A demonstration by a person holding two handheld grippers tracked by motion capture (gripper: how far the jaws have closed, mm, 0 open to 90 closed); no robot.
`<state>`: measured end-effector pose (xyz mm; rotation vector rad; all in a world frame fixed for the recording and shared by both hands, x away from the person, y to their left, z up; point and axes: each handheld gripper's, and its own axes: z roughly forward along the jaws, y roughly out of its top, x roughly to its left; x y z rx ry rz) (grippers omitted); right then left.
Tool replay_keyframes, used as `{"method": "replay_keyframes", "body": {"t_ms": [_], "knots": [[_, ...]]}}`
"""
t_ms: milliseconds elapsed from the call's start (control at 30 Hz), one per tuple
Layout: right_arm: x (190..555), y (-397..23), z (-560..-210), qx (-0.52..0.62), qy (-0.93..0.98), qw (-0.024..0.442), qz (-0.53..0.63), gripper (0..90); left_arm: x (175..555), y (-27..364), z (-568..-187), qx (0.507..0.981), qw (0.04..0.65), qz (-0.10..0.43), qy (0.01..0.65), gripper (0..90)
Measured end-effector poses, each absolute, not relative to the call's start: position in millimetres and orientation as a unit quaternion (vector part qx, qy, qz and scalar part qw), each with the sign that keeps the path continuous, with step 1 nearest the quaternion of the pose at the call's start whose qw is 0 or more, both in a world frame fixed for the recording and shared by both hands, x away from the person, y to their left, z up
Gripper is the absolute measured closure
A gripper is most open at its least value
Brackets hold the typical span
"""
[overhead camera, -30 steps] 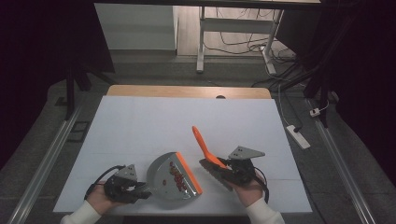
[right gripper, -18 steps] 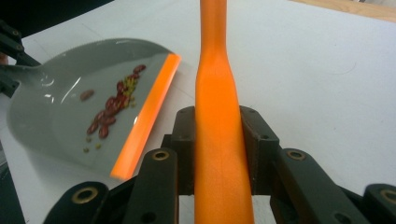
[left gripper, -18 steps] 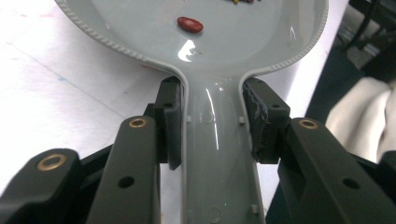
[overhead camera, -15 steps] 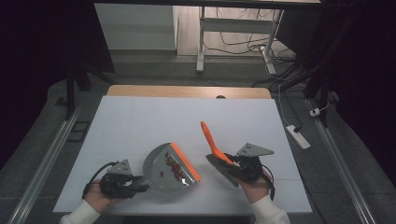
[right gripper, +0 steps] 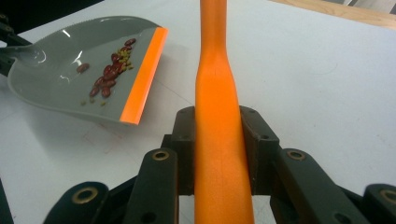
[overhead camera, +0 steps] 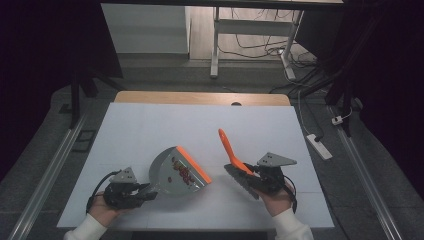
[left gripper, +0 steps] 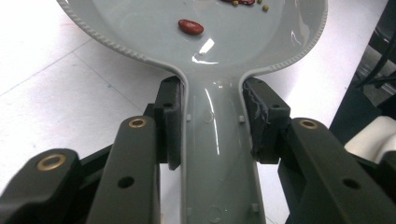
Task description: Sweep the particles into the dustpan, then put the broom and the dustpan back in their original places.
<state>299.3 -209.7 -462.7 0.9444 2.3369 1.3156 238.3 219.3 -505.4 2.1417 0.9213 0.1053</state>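
Observation:
A grey dustpan (overhead camera: 167,172) with an orange lip (overhead camera: 192,164) sits at the front of the white table, with red beans and small seeds (overhead camera: 181,171) in it. My left gripper (overhead camera: 146,190) is shut on its handle (left gripper: 215,154); both pads press the handle's sides, and a single bean (left gripper: 190,27) lies in the pan just beyond. My right gripper (overhead camera: 252,172) is shut on the orange handle (right gripper: 217,93) of a brush (overhead camera: 227,145), whose grey bristles (overhead camera: 240,181) point toward the person. From the right gripper view the dustpan (right gripper: 56,88) and its beans (right gripper: 109,74) lie to the left.
The white table top (overhead camera: 150,125) stretches bare behind the tools to a wooden far edge (overhead camera: 200,97). A white power strip (overhead camera: 317,145) lies on the floor to the right. Metal rails run along both sides of the table.
The brush and my right gripper have shifted to the right, away from the dustpan. The dustpan has swung round a little, its orange lip now farther back on the table.

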Motion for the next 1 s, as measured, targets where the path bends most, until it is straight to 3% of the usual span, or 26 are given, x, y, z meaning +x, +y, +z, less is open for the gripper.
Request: {"method": "replay_keyframes", "body": {"t_ms": [1000], "knots": [[306, -224, -463, 0.322, 0.818, 0.141, 0.455, 69.8, 235, 228, -505, 0.817, 0.401, 0.076, 0.407, 62.1]]}}
